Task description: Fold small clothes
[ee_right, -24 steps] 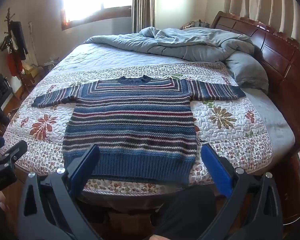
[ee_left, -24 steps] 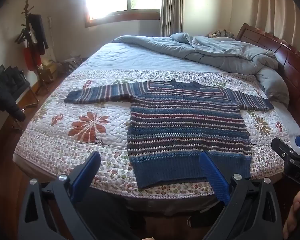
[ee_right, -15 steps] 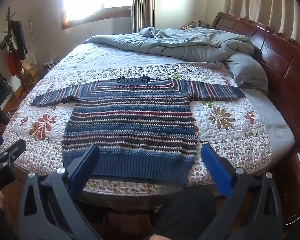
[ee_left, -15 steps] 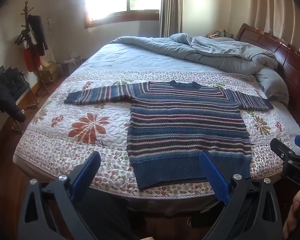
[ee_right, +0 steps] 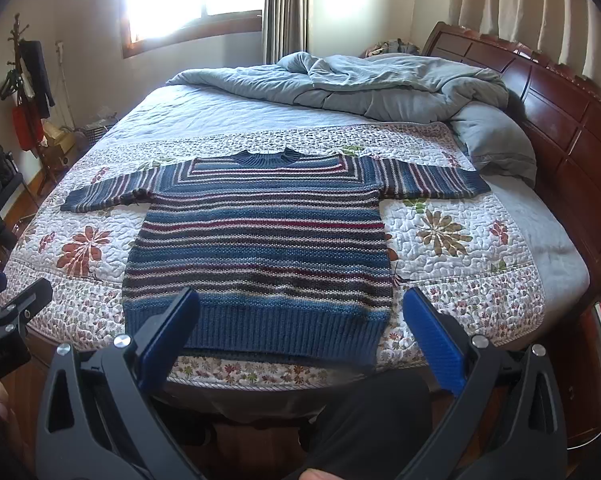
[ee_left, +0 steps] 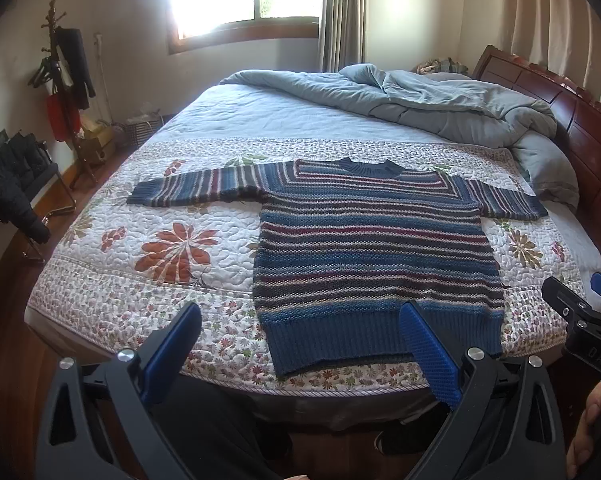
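While the striped sweater (ee_left: 372,248) is laid flat mid-frame on the bed (ee_left: 140,280) for folding, both tongs, left (ee_left: 300,344) and right (ee_right: 300,328), are held spread and empty below it.

Sweater (ee_left: 374,248) flat on quilt (ee_left: 160,216) at bed's near edge, sleeves out L & R; duvet (ee_left: 432,104) bunched behind; headboard (ee_left: 580,136) on R.
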Action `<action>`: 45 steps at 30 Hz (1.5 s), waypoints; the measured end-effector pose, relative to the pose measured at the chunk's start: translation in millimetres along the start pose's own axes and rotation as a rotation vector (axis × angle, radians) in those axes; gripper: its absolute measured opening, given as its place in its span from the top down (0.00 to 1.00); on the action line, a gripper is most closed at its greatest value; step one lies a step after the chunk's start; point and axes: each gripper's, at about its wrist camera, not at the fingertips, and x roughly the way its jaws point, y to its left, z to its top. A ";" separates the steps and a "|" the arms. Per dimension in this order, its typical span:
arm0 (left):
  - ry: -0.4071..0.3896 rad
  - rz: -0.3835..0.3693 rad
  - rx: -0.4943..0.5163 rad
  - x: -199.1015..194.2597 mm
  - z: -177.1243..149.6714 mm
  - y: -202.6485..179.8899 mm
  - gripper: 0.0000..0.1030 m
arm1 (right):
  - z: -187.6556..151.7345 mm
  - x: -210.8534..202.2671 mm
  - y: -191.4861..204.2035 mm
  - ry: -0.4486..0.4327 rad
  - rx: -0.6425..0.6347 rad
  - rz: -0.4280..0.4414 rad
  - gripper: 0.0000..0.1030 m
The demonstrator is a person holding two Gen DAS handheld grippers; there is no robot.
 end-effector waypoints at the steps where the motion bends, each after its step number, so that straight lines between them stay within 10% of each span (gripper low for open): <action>1: 0.000 0.000 -0.001 0.0 0.0 0.3 0.04 | -0.3 0.1 -0.1 0.000 0.000 0.000 0.02; 45: 0.013 -0.003 0.003 5.3 1.9 1.1 0.04 | 1.1 4.4 -3.0 0.007 -0.001 -0.002 0.02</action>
